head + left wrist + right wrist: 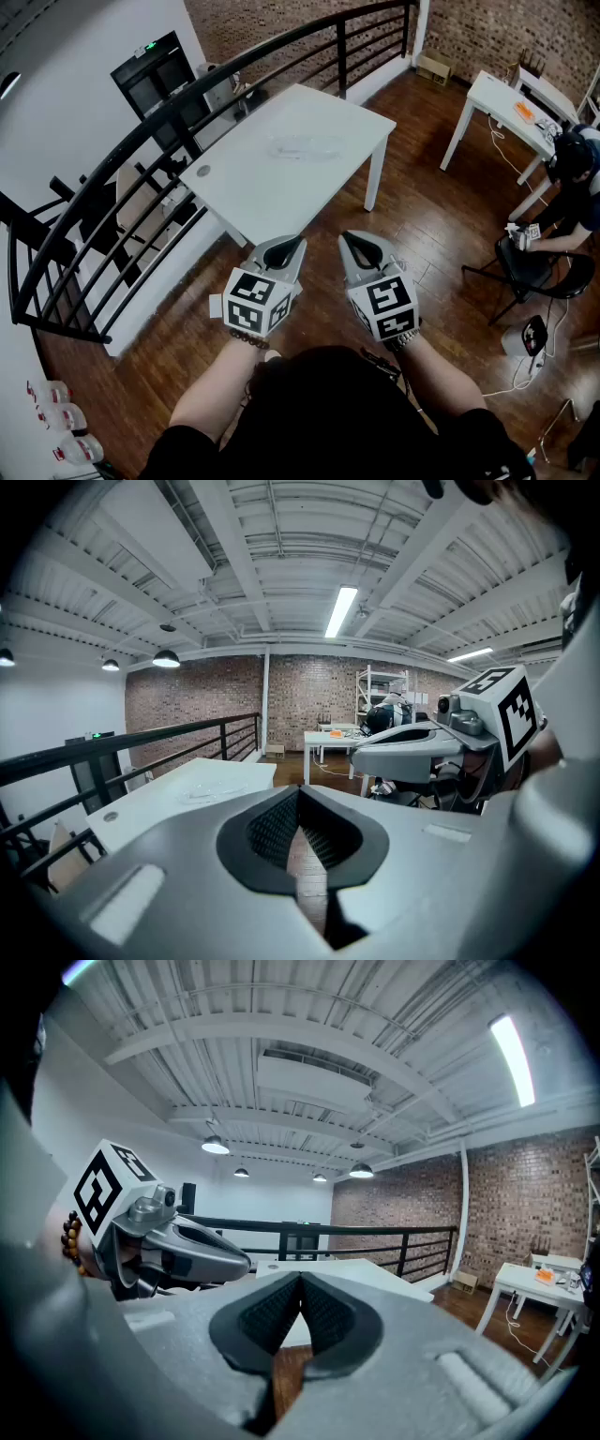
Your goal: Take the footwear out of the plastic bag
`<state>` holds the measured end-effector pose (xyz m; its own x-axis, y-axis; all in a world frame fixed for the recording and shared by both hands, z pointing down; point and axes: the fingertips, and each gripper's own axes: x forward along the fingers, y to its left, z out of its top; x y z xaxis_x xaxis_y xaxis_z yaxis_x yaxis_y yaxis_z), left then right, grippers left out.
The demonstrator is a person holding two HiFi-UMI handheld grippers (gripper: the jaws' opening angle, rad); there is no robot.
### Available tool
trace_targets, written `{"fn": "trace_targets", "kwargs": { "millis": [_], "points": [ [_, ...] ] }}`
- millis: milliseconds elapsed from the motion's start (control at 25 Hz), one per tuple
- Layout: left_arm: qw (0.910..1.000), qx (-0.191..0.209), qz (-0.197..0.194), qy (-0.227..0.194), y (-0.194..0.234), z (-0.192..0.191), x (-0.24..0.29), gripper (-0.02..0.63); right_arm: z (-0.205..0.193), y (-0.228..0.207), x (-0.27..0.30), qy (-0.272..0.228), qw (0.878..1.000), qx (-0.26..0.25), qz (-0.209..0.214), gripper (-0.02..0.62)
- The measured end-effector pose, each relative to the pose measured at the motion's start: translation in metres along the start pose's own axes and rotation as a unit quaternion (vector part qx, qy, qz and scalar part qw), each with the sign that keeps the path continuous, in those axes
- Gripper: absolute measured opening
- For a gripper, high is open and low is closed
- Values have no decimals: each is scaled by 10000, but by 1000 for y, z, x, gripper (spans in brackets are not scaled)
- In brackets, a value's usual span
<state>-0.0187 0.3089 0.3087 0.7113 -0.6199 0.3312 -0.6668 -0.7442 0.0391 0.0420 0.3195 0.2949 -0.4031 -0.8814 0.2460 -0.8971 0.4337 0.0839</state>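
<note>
A clear plastic bag [306, 146] lies flat near the middle of the white table [246, 192]; what is inside it is too pale to make out. The left gripper view shows the bag [210, 792] far ahead on the tabletop. I hold both grippers side by side in the air, short of the table's near corner and well apart from the bag. My left gripper [297, 243] is shut with nothing between its jaws, its tips [300, 788] meeting. My right gripper [346, 236] is shut and empty as well [300, 1278].
A black metal railing [141, 131] runs along the table's left and far sides. A second white table [511, 108] stands at the right, with a person [572, 187] seated by it on a black chair [534, 272]. Dark wooden floor lies between the tables.
</note>
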Motion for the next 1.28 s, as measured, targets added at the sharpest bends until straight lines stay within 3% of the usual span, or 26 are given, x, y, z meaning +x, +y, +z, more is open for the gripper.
{"fn": "trace_targets", "kwargs": {
  "millis": [320, 560, 880, 1280],
  "points": [
    [9999, 2, 60, 96, 14, 1, 14, 11, 0, -12, 15, 2, 10000, 82, 51, -12],
    [9999, -121, 52, 57, 50, -2, 34, 11, 1, -17, 52, 54, 10000, 29, 43, -12],
    [9992, -381, -94, -38, 130, 1, 66, 11, 14, -27, 135, 342, 9993, -102, -90, -12],
    [9979, -524, -364, 144, 221, 1, 92, 11, 25, -28, 223, 767, 9966, -122, -262, -12]
  ]
}}
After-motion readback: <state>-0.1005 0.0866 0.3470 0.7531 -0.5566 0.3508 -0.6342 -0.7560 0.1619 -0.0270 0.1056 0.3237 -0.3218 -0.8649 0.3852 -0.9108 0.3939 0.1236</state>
